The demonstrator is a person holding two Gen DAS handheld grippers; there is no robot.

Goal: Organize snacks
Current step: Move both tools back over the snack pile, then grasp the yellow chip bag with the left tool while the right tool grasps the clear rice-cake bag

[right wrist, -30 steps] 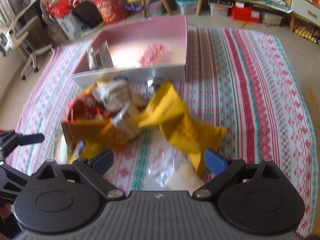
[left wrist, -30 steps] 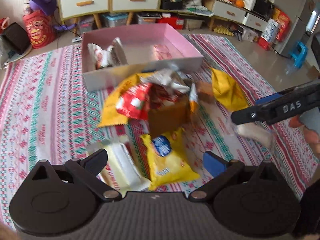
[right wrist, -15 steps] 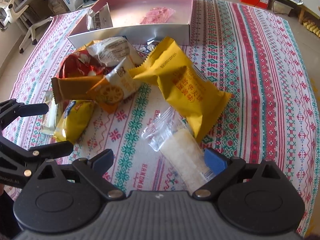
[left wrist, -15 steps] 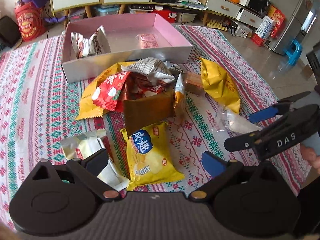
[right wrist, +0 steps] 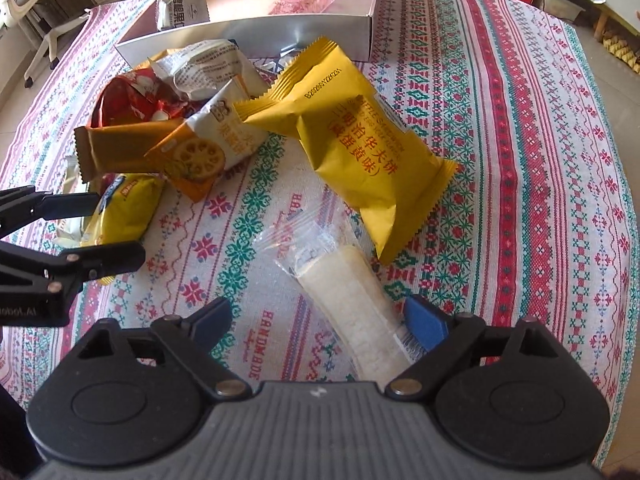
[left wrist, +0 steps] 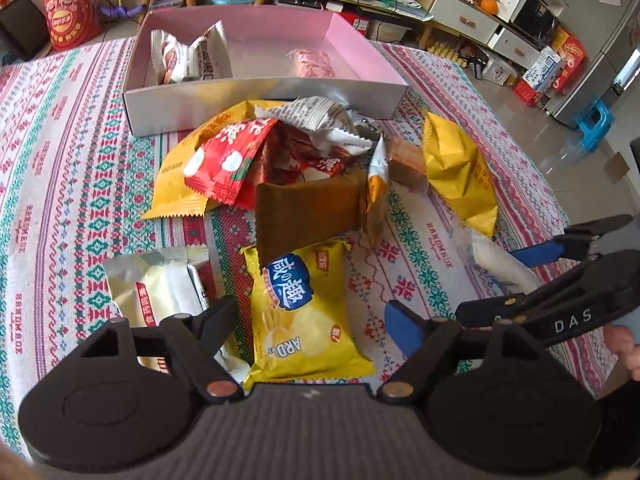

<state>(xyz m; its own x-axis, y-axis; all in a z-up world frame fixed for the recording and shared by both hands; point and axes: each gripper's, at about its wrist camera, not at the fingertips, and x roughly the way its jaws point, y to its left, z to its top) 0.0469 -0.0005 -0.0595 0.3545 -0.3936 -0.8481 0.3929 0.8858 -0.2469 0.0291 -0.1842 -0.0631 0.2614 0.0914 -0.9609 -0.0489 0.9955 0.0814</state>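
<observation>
Right now the left gripper points down at the yellow chip bag, which lies between its fingers with its long side running straight ahead; the jaws are closing but do not squeeze it yet. The right gripper is closing too, and the clear rice cracker pack lies slanted between its fingers, close to the blue pad. The pink box sits ahead, past the pile.

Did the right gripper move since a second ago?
Yes. The right gripper came down toward the cloth: the clear rice-cracker packet now lies between its closing jaws, and the pink box sits farther up the view.
</observation>
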